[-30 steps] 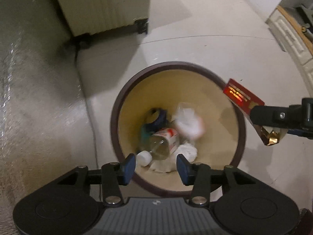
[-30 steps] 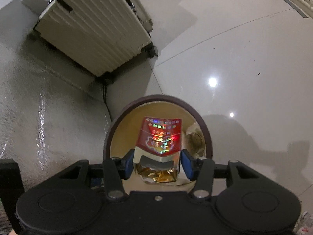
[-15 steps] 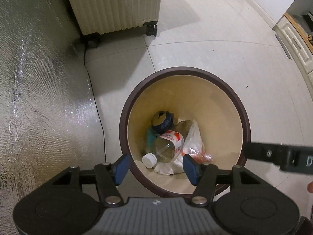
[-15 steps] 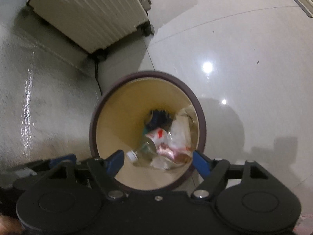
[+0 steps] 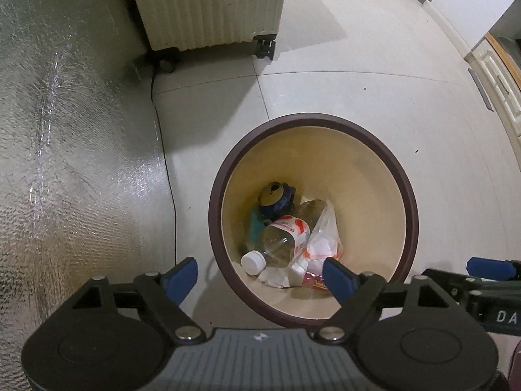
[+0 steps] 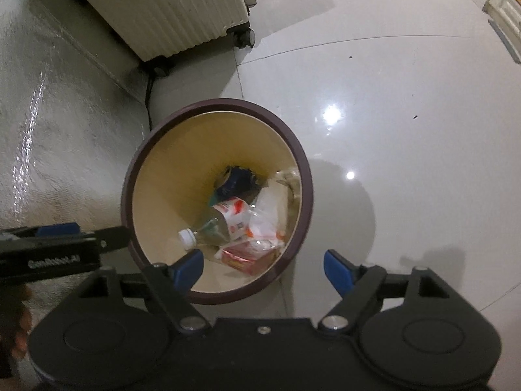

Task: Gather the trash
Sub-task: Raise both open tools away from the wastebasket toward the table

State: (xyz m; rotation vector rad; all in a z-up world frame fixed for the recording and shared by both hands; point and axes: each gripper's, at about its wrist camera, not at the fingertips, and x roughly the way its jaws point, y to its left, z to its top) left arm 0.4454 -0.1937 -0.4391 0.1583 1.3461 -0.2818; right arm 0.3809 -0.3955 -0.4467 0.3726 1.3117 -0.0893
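Risk lies with the empty, spread left gripper (image 5: 260, 272) and right gripper (image 6: 263, 268): either could clip the wastebasket (image 5: 411, 215) rim at 12 o'clock, tipping the plastic bottle (image 5: 280, 239) out.

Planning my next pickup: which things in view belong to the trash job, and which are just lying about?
Job:
trash bin
plastic bottle
blue can
plastic bag
red carton
left gripper, open
right gripper, open

Lying about:
cream suitcase
black cable

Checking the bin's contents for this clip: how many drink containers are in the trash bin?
2. A clear plastic bottle with a white cap lies on its side in the trash bin; a dark blue can sits just beyond it. More may be hidden under the plastic bag.
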